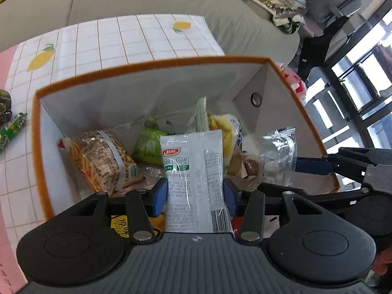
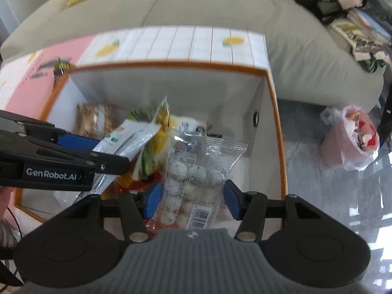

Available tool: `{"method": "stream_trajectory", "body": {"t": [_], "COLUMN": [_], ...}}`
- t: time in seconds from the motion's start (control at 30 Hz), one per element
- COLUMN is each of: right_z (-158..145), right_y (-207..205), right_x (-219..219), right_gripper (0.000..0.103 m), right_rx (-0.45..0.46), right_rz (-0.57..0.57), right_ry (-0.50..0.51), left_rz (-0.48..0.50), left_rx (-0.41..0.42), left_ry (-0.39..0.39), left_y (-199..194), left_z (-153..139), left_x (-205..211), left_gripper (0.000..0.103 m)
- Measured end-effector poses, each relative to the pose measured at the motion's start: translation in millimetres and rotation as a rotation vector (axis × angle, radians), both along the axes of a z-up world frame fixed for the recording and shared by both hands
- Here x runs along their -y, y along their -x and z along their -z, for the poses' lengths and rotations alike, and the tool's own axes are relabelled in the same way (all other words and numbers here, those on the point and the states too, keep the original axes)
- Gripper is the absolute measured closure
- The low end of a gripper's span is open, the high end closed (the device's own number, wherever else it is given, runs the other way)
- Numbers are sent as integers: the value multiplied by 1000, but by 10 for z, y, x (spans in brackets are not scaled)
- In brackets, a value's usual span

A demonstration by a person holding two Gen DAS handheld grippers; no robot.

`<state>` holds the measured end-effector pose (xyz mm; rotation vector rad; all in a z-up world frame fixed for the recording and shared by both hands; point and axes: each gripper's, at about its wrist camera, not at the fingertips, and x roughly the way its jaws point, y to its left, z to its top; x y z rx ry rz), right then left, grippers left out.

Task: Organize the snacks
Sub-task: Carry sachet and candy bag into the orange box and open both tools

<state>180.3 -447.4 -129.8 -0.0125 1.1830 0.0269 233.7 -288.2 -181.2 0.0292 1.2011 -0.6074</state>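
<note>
Both grippers hang over an open box with an orange rim and white inner walls. My left gripper is shut on a white snack pouch with a red logo, held upright over the box; the same white pouch shows in the right wrist view. My right gripper is shut on a clear packet of white round sweets, which appears as a clear packet at the box's right side. Inside the box lie a noodle-print packet, a green packet and a yellow packet.
The box stands on a table with a lemon-print grid cloth and a pink mat. Green and dark wrapped snacks lie left of the box. A grey sofa is behind. A pink bin with a plastic bag stands on the floor at right.
</note>
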Motion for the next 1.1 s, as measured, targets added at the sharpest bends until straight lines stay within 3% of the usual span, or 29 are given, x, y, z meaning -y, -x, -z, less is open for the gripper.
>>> {"method": "stream_trajectory", "body": {"t": [0.1,0.57,0.87,0.97,1.1], "right_z": [121,363,372,300,45], "right_y": [-11,70,118,154,245], "right_x": [-29,-54,-66,-65,-68], "right_gripper": [49,49,48,43,26], "right_rx": [-28,-26,18,29,77], "right_rz": [-17,1,68,91,144], "right_ry": [30,-5,-9,-8,-6], "left_rz": [11,86,109,104,95], "left_rx": [-19,-31,-4,10,34], "left_ry": [-10,-112,-166,-160,-139], "left_y": [7,13,30,48,91], "left_z": [51,178,60,-30,-205], "left_x": [79,310,329,270,145], "left_gripper": [49,48,37,33,31]}}
